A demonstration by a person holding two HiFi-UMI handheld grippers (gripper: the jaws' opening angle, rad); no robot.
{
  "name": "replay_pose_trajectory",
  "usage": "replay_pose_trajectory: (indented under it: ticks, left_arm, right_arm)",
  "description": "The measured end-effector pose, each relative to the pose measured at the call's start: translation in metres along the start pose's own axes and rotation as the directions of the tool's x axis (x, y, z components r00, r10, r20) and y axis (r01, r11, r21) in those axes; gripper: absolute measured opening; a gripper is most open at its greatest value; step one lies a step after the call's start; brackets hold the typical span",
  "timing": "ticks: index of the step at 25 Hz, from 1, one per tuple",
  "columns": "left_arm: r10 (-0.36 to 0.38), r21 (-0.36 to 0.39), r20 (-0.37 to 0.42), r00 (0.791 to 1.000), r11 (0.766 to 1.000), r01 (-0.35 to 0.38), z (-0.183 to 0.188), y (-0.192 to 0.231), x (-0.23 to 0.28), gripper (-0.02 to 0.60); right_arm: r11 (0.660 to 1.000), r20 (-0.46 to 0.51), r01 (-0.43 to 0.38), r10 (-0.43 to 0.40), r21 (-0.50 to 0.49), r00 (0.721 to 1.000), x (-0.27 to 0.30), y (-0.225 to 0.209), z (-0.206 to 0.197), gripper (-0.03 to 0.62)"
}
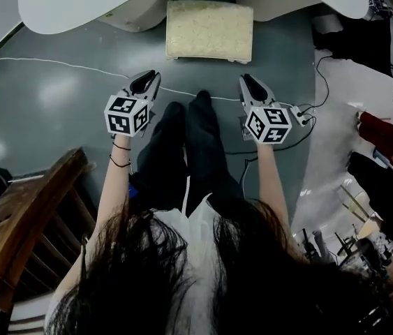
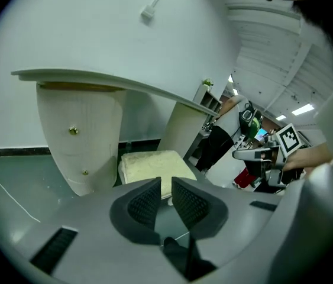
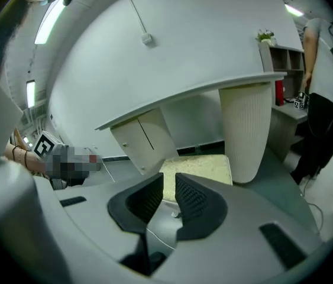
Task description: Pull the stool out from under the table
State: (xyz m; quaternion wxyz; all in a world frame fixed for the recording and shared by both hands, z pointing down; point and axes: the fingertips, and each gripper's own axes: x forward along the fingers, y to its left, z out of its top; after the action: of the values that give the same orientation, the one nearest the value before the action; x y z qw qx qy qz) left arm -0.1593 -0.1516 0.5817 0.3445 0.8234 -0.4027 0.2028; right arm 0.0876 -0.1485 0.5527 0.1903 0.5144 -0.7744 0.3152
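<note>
Holds the left gripper (image 1: 151,77) and the right gripper (image 1: 246,80) side by side above the grey floor (image 1: 56,96), each with jaws pressed together on nothing. Faces the cream stool (image 1: 209,30), tucked partly under the white table (image 1: 70,5) between its two pedestals, farther off and apart from both grippers.

Your stool (image 1: 209,30): cream fuzzy cloth top | your table (image 1: 77,2): smooth white, matt | floor (image 1: 49,96): grey, shiny | chair (image 1: 21,229) beside you: dark smooth wood | your left gripper (image 2: 166,185): matt grey plastic, bumpy black pads (image 2: 145,205)
</note>
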Motion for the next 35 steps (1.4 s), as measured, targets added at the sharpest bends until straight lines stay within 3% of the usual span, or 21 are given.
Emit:
replay_pose_trajectory:
  ticks: [3,6,10,11,13,15,16,18,22,26,31,35]
  left_arm:
    - [0.016,-0.022,-0.026,1.0,1.0,-0.017,-0.013,0.014,0.025,0.043]
    - [-0.015,-0.059,-0.039,0.999,0.998,0.012,-0.025,0.025,0.058,0.043]
    - [-0.051,-0.044,-0.132,0.99,0.998,0.046,-0.051,0.04,0.102,0.049]
    - [-0.062,-0.041,-0.154,0.986,0.998,0.057,-0.057,0.041,0.11,0.073]
    - [-0.085,-0.054,-0.188,0.978,0.996,0.077,-0.066,0.044,0.125,0.204]
    - [-0.094,-0.076,-0.212,0.973,0.994,0.079,-0.072,0.048,0.139,0.209]
    - [-0.092,-0.088,-0.22,0.971,0.993,0.074,-0.076,0.052,0.145,0.209]
    - [-0.089,-0.115,-0.237,0.967,0.991,0.063,-0.083,0.062,0.156,0.213]
    - [-0.083,-0.185,-0.237,0.968,0.982,0.039,-0.089,0.081,0.17,0.256]
    - [-0.046,-0.294,-0.213,0.976,0.956,-0.019,-0.091,0.108,0.182,0.303]
    - [-0.1,-0.421,-0.197,0.975,0.907,0.008,-0.093,0.117,0.201,0.325]
    - [-0.102,-0.49,-0.192,0.976,0.872,-0.005,-0.099,0.121,0.22,0.336]
  right_arm:
    - [0.999,-0.036,-0.016,0.017,0.033,0.999,0.023,-0.031,-0.023,0.066]
    - [0.998,-0.078,-0.031,0.035,0.062,0.996,0.048,-0.063,-0.044,0.066]
    - [0.996,-0.143,-0.052,0.061,0.072,0.988,0.082,-0.099,-0.07,0.067]
    - [0.996,-0.162,-0.055,0.066,0.068,0.985,0.089,-0.107,-0.076,0.067]
    - [0.996,-0.189,-0.063,0.073,0.059,0.979,0.101,-0.124,-0.083,0.067]
    - [0.995,-0.2,-0.072,0.083,0.062,0.976,0.112,-0.139,-0.086,0.069]
    - [0.994,-0.202,-0.078,0.09,0.071,0.975,0.118,-0.147,-0.087,0.082]
    - [0.991,-0.21,-0.086,0.105,0.1,0.972,0.128,-0.158,-0.092,0.245]
    - [0.978,-0.212,-0.072,0.113,0.194,0.971,0.145,-0.18,-0.106,0.253]
    - [0.947,-0.199,-0.045,0.113,0.317,0.974,0.159,-0.202,-0.116,0.261]
    - [0.918,-0.211,-0.091,0.184,0.386,0.96,0.178,-0.206,-0.127,0.264]
    - [0.848,-0.19,-0.163,0.293,0.504,0.937,0.183,-0.201,-0.136,0.268]
